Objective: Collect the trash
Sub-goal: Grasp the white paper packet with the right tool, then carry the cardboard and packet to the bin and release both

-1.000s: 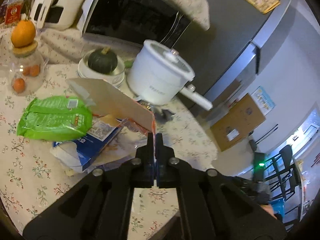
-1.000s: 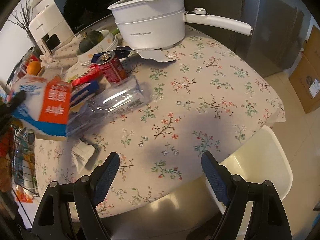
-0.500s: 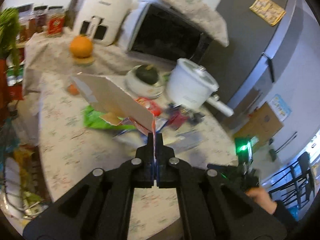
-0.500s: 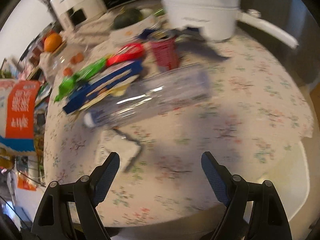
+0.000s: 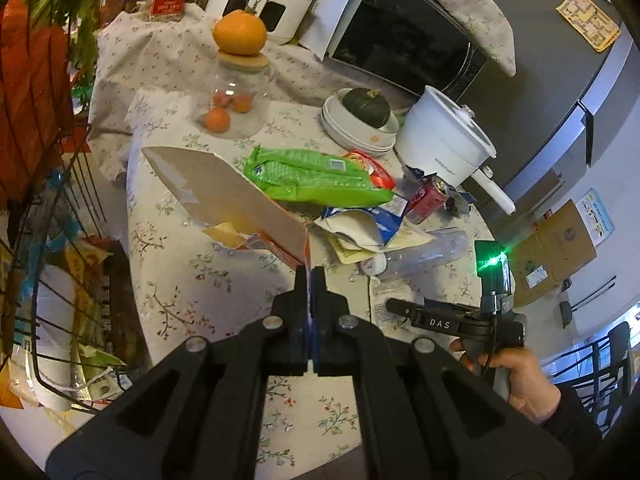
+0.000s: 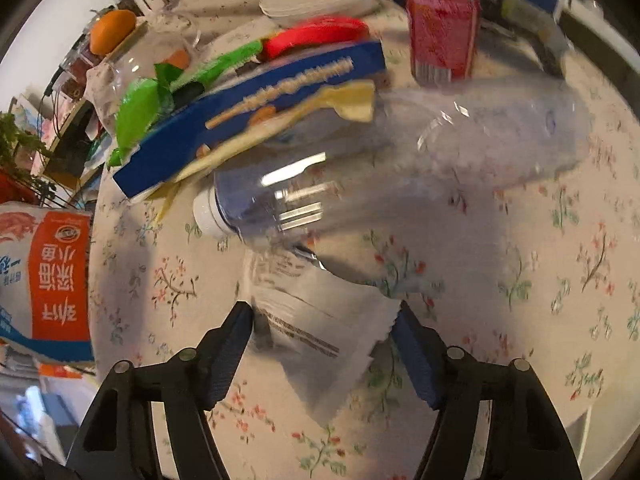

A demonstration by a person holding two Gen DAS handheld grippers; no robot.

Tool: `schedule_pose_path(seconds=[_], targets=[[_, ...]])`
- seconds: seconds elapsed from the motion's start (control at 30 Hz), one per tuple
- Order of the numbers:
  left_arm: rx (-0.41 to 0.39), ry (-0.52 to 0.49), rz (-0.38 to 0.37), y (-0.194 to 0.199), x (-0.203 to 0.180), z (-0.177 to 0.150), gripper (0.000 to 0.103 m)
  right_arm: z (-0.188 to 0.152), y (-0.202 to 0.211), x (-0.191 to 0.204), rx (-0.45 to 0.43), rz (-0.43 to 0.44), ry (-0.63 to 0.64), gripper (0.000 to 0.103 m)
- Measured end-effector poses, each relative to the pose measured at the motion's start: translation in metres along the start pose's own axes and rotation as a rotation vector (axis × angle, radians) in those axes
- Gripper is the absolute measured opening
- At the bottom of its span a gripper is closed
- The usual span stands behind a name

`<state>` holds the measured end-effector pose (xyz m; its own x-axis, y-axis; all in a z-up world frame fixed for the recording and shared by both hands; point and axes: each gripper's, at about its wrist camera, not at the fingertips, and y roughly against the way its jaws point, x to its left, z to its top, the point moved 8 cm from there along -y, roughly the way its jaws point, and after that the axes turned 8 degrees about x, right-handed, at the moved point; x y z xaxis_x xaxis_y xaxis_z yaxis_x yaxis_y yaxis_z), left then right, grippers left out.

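My left gripper (image 5: pixel 310 276) is shut on the corner of a flattened carton (image 5: pixel 236 196), brown inside, and holds it up over the floral table (image 5: pixel 192 280). The same carton (image 6: pixel 44 280) shows orange and white at the left of the right wrist view. My right gripper (image 6: pixel 322 316) points down at a white paper wrapper (image 6: pixel 316 320) lying flat. Its jaws are closing with the wrapper between them. Just beyond lie a clear plastic bottle (image 6: pixel 400 168), a blue packet (image 6: pixel 248 120), a green bag (image 5: pixel 316 178) and a red can (image 6: pixel 442 36).
A white pot (image 5: pixel 444 144), stacked plates with a dark squash (image 5: pixel 360 128) and a glass jar of oranges (image 5: pixel 236 108) stand behind the trash. A wire rack (image 5: pixel 40 240) flanks the table's left. A person's hand (image 5: pixel 520 376) holds the right tool; a cardboard box (image 5: pixel 556 248) sits on the floor.
The left gripper drew back from the pile with the carton. The right gripper dropped and moved in toward the bottle and wrapper, and its jaws narrowed.
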<state>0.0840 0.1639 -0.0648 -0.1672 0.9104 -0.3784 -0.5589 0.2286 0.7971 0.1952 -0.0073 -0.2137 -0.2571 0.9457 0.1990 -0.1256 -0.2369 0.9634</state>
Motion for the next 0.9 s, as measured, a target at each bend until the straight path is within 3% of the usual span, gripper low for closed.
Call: schedule_pose_path(seconds=[0.43,0.9], targets=[[0.012,0.0,-0.002,-0.003,-0.006,-0.005,0.001,-0.001,0.011,0.024,-0.02,-0.002,0.09,0.019],[0.003,-0.05,-0.02,-0.002,-0.034,-0.001,0.001,-0.035,0.048,0.027,-0.008,0.102,0.172,0.017]])
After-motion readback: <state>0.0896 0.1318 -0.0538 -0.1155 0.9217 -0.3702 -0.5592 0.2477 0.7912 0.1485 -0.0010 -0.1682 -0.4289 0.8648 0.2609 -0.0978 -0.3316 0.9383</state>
